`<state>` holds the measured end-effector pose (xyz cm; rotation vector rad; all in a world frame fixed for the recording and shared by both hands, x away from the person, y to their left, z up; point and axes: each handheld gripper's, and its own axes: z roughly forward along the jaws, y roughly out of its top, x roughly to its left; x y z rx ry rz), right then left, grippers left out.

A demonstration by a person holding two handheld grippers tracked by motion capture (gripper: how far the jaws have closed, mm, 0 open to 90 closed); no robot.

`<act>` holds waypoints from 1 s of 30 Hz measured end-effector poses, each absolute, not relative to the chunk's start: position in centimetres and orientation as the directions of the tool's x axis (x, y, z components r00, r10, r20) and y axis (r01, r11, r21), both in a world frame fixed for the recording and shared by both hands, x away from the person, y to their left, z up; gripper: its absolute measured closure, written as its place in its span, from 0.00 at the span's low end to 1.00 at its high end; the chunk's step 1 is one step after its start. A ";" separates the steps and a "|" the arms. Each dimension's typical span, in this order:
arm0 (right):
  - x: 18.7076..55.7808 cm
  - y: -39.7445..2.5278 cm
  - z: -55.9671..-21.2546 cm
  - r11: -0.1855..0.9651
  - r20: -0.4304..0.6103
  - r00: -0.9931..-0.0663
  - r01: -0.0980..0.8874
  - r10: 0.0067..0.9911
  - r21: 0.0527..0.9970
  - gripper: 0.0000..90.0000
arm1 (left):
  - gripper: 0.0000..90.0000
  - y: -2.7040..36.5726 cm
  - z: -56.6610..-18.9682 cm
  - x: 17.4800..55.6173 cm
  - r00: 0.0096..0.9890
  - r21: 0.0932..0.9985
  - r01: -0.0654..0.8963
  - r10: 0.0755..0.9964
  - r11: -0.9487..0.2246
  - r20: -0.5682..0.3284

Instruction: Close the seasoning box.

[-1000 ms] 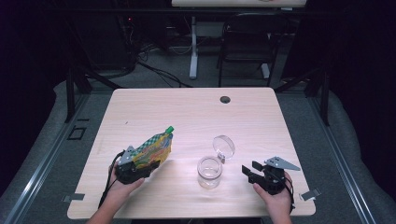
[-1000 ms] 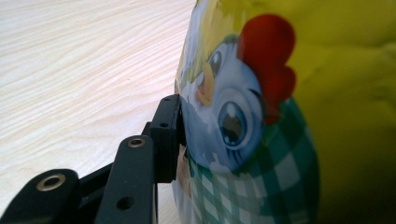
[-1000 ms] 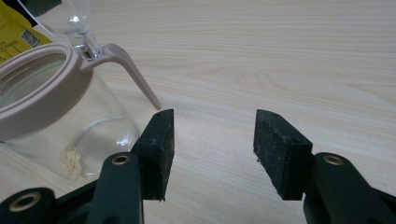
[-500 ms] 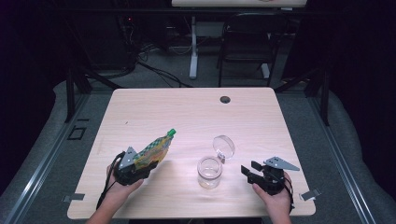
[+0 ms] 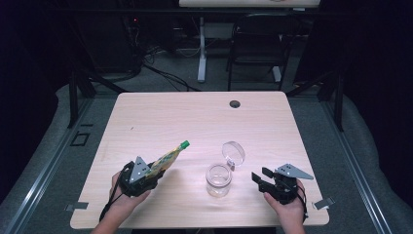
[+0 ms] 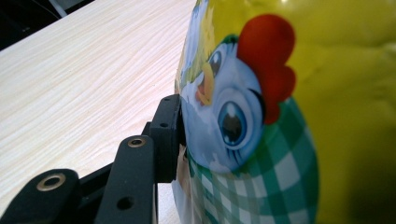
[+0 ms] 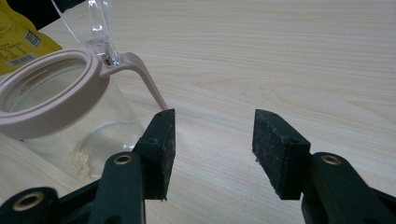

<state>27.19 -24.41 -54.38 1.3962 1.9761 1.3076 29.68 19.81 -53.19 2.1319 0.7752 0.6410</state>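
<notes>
Moved: the pouch (image 5: pixel 168 158) has dropped lower and flatter in the left gripper (image 5: pixel 138 176); the right gripper (image 5: pixel 267 179) has stayed put.
Grip: left jaws clamped on the pouch's base; right jaws apart, empty.
Place: pouch held above the table (image 5: pixel 160 117), left of the jar (image 5: pixel 217 179).
Handling: soft, crinkly, light; hold near the sealed edge.
Count: one pouch, one open-lidded jar.
</notes>
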 end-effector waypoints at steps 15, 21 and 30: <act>26.9 -23.9 -53.8 0.101 0.155 -0.449 0.496 0.880 0.863 0.57 | 0.66 18.7 -53.0 28.7 0.683 0.744 0.240 0.653 -0.624 0.327; 26.6 -23.6 -53.6 0.112 0.143 -0.460 0.484 0.877 0.868 0.57 | 0.66 17.9 -53.0 28.3 0.686 0.701 0.205 0.611 -0.683 0.394; 26.6 -23.6 -53.7 0.118 0.141 -0.463 0.486 0.875 0.866 0.57 | 0.66 17.2 -53.2 28.0 0.681 0.666 0.175 0.578 -0.725 0.450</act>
